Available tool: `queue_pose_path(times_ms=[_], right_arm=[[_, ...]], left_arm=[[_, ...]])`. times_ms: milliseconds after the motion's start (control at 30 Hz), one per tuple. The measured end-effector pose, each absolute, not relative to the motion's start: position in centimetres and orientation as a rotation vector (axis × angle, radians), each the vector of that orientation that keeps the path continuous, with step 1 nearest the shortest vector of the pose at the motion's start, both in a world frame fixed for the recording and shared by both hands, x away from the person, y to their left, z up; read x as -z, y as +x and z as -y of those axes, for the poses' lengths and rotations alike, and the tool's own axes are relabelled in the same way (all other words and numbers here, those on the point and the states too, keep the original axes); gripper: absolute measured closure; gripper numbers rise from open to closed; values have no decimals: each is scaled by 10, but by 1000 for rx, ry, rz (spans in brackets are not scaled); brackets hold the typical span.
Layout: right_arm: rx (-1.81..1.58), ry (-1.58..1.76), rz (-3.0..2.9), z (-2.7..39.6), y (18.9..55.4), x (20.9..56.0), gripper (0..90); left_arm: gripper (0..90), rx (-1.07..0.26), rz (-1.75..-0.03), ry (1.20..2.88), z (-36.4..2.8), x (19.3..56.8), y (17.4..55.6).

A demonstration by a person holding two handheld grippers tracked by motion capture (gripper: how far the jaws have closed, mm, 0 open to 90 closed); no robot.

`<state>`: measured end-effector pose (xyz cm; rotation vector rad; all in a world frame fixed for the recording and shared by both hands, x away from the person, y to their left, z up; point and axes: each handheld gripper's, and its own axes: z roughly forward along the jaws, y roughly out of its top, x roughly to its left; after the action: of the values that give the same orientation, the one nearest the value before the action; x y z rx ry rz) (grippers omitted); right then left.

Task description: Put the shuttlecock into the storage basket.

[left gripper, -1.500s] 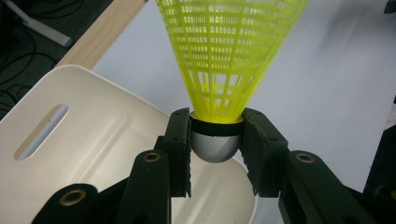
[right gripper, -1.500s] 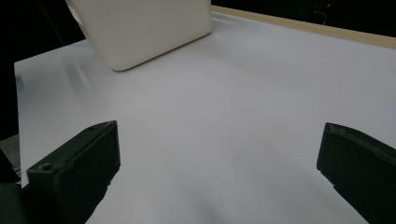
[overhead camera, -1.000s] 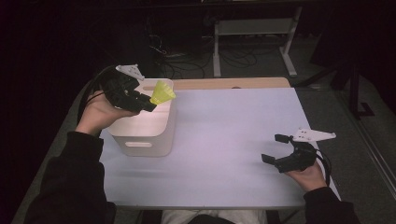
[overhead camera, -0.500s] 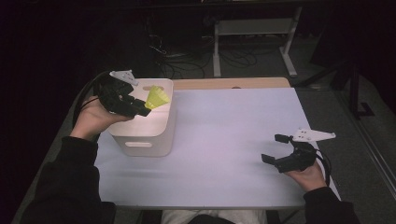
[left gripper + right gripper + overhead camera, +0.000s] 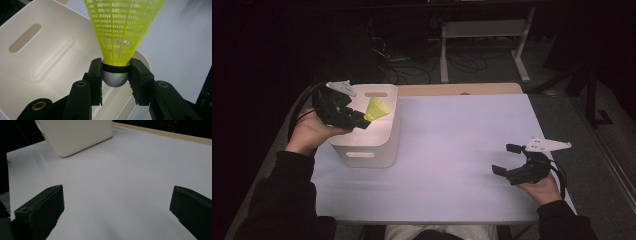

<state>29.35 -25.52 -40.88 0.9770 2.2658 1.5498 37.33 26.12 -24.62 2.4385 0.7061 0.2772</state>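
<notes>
White covering spreads across your desk (image 5: 452, 150). Nearest you, your right claw (image 5: 507, 160) rests on it, jaws spread wide with nothing between them. Farther off to the left, your left claw (image 5: 362, 121) is clamped on the shuttlecock (image 5: 117, 72) at its rounded cap, holding it over the open bin (image 5: 382, 145)

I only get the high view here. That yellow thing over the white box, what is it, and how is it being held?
Observer: A yellow shuttlecock; the left gripper clamps its grey rounded cap from both sides.
Operator: Anything already inside the box?
Observer: The part of the white box seen from the left gripper view is bare.
Operator: And the other gripper, is it holding something?
Observer: No. In its own view the right gripper has its jaws wide apart above the white table cover.
</notes>
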Motion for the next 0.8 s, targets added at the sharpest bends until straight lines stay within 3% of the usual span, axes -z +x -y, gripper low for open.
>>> queue_pose_path(times_ms=[800], right_arm=[[-1556,981,-2267,255,294,409,0]], left_arm=[[644,-225,-756,2441,-274,275,373]])
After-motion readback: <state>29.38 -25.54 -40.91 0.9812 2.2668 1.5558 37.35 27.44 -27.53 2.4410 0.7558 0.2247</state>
